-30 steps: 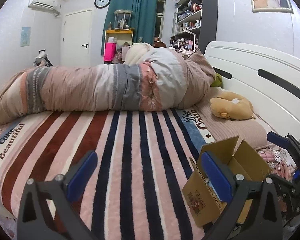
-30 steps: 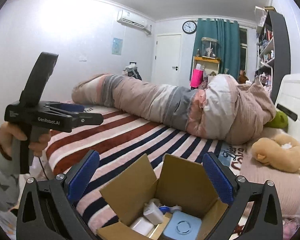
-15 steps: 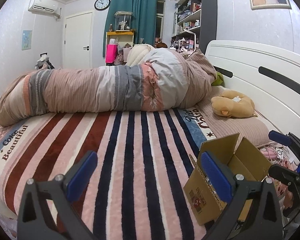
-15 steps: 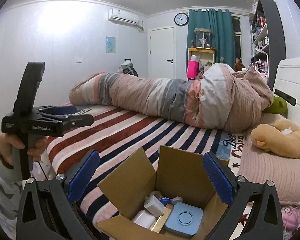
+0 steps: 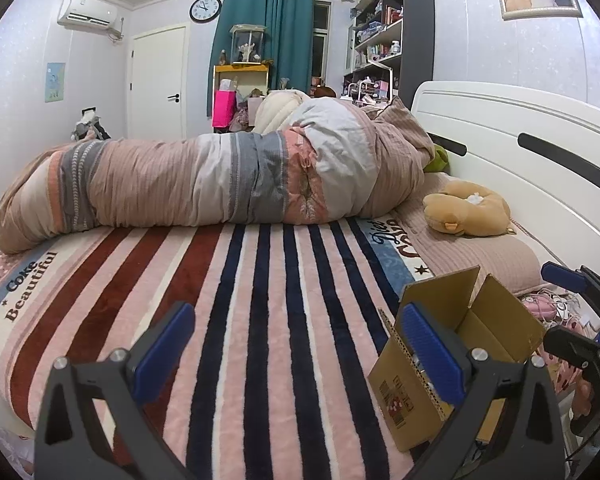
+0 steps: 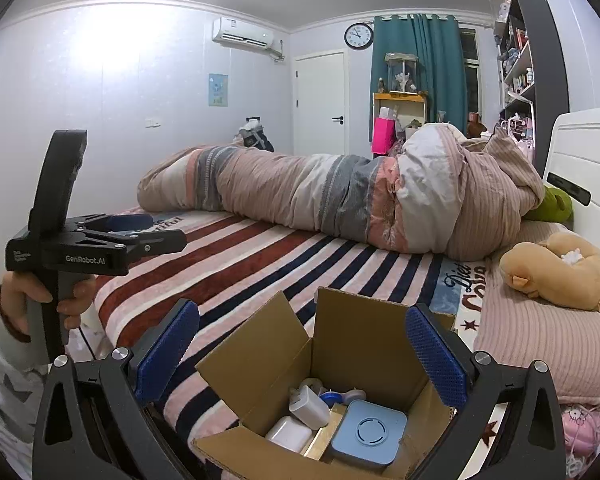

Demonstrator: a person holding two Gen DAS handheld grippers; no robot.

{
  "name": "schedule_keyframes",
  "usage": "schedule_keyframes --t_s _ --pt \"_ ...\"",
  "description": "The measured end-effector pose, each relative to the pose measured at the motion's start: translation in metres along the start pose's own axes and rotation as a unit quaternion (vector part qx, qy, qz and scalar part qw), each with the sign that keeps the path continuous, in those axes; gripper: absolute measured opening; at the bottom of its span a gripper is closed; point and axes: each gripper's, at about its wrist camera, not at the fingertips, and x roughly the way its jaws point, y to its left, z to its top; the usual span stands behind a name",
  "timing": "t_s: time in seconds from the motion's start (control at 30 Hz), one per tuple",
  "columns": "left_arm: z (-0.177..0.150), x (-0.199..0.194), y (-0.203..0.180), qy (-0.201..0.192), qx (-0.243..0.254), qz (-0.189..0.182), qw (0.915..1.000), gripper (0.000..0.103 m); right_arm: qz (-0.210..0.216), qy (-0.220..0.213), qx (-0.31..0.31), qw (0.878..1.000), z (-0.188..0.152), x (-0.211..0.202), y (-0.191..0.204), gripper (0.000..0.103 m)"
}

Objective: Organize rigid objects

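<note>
box [image 6: 356, 364]: open cardboard, flaps up, on striped blanket [image 5: 260, 320] at near edge of bed, just beside pillow [image 6: 540, 344]. seen from left wrist view at right, low [image 5: 456, 344].

contents, as far as visible from above: white charger [image 6: 309, 407] tilted against other pieces; white block [image 6: 289, 434] near front wall; blue square device [image 6: 369, 434] lying flat at right; small round blue-and-white bits [image 6: 332, 396] behind, too small to name.

right gripper [image 6: 300, 354]: fingers wide apart, empty, poised over box mouth, not touching anything.

left gripper [image 5: 296, 354]: fingers wide apart, empty, over bare blanket, well left of box. also seen side-on in right view [image 6: 140, 236].

elsewhere: rolled duvet [image 5: 220, 184] across far side, plush toy [image 5: 468, 210] on pillow; neither rigid, best left alone.

step in hand, judged: reach into box for first item. advice: go straight down between flaps, avoid catching front flap with either finger; take charger first, since uppermost and loose; close across its flat faces, not its corners; lift clear before turning. use left gripper to steady box wall if box slides on soft blanket. blue device likely needs edge grip once space is freed.
</note>
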Motion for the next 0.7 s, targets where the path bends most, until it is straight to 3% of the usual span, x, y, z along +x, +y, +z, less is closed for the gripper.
schedule_keyframes --t_s 0.7 --pt "0.002 0.008 0.001 0.002 0.007 0.003 1.0000 0.102 0.013 0.000 0.025 1.000 0.000 0.011 0.002 0.103"
